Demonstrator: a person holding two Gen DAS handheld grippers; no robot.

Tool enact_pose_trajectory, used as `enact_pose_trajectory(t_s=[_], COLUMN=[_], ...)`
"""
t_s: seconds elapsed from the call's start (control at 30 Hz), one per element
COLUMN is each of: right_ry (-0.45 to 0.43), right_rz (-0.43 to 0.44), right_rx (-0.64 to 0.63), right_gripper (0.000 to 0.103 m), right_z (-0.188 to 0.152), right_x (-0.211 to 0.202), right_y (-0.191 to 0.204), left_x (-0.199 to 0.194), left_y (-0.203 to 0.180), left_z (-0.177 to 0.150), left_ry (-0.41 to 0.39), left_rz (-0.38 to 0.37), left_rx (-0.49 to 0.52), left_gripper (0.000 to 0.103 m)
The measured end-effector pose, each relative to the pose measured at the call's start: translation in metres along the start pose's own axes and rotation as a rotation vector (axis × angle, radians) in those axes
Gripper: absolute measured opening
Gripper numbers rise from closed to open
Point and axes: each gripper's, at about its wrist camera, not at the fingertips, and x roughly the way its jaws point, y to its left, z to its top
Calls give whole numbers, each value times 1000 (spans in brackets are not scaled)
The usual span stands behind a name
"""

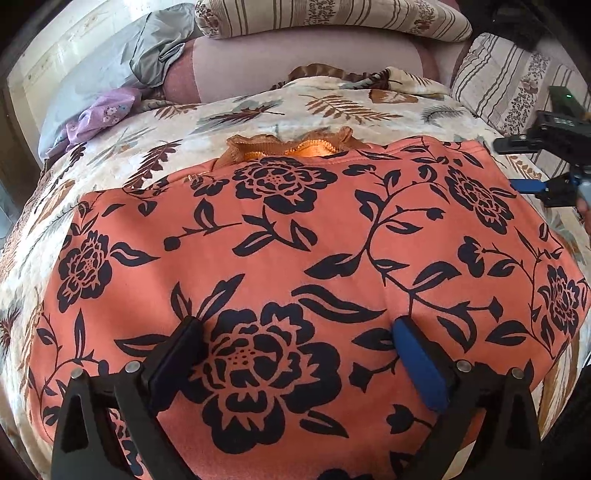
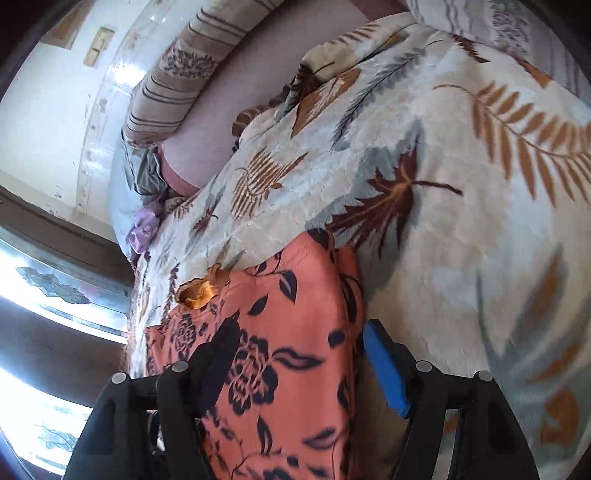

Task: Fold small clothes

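A coral garment with a dark flower print [image 1: 295,240] lies spread flat on the leaf-patterned blanket [image 1: 295,107]. A ruffled orange neckline [image 1: 295,146] shows at its far edge. My left gripper [image 1: 297,326] hangs over the garment's near part, jaws wide open, nothing between them. In the right wrist view my right gripper [image 2: 299,334] stands open above the right edge of the garment [image 2: 280,325], its blue pad [image 2: 384,369] just past that edge over the blanket [image 2: 443,221]. The right gripper [image 1: 546,184] also appears at the garment's far right corner in the left wrist view.
Striped pillows [image 1: 314,16] lie along the head of the bed, with another [image 1: 517,81] at the far right. A grey cloth [image 1: 155,48] and a purple cloth [image 1: 99,114] are bunched at the far left by the wall. A bright window [image 2: 44,288] is on the left.
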Motion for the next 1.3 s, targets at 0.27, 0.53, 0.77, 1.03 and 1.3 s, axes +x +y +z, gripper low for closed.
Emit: enact_pose_trajectory(t_s=[0.27, 0.53, 0.77, 1.03, 1.3], right_ry=[-54, -204, -47, 52, 59], right_rz=[-313, -251, 114, 65, 82], right_rx=[-118, -113, -133, -100, -89], right_gripper=[15, 78, 80, 80, 80], right_z=[-1, -23, -87, -119, -121], right_x=[23, -44, -34, 6, 10], right_y=[18, 41, 92, 83, 73], left_x=[3, -50, -48, -57, 49], left_y=[1, 69, 145, 190, 244], left_z=[1, -1, -50, -7, 53], left_ry=[-12, -95, 52, -6, 166], left_rz=[-12, -46, -12, -93, -33], left_rx=[5, -141, -307, -380, -440], left_gripper=[103, 102, 89, 89, 71])
